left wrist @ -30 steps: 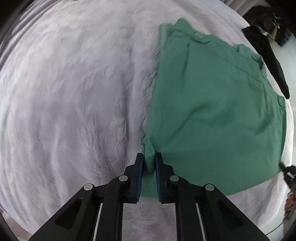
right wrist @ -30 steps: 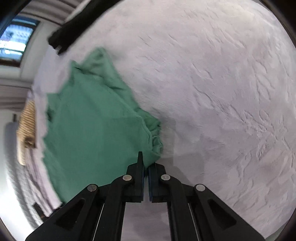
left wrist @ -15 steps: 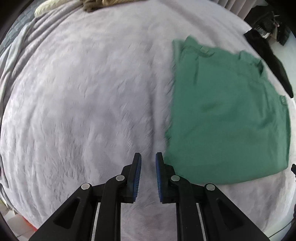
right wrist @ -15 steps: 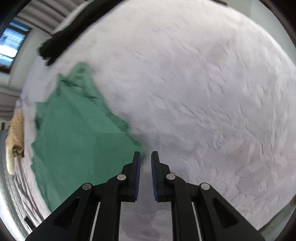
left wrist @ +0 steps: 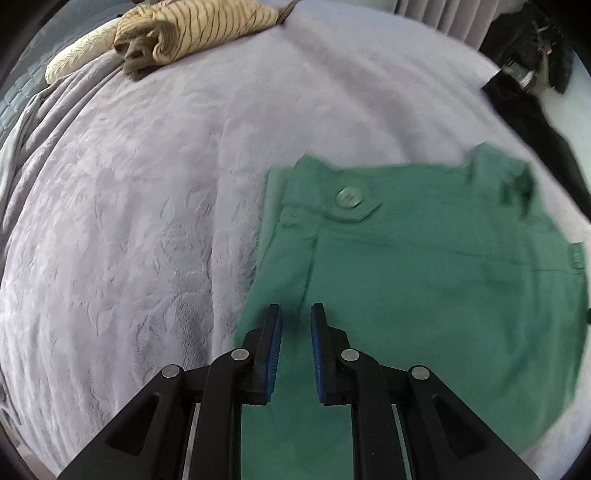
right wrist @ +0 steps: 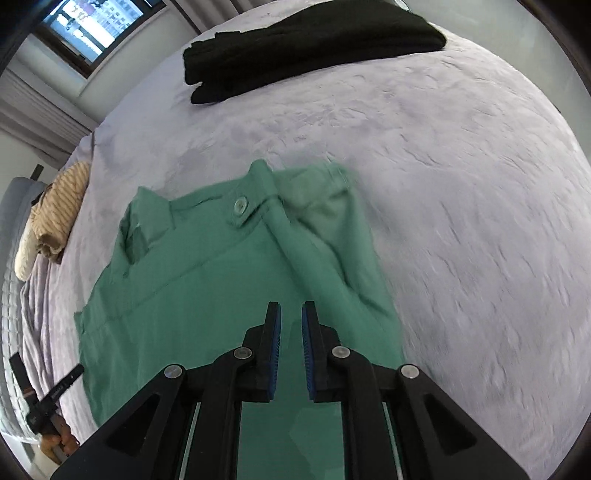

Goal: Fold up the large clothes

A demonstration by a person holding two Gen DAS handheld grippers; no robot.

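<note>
A lilac plush bedspread (left wrist: 140, 206) covers the bed. A striped tan garment (left wrist: 192, 26) lies at its far edge, and a folded black garment (right wrist: 306, 48) well apart from the green trousers (left wrist: 436, 280), which lie flat below both grippers. The left gripper (left wrist: 296, 325) and right gripper (right wrist: 291, 321) hang over the trousers, jaws narrowly parted, nothing between them.

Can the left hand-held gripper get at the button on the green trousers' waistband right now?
Probably yes. The left hand-held gripper hangs empty over the folded green cotton trousers, and the round green button lies uncovered ahead of it.
</note>
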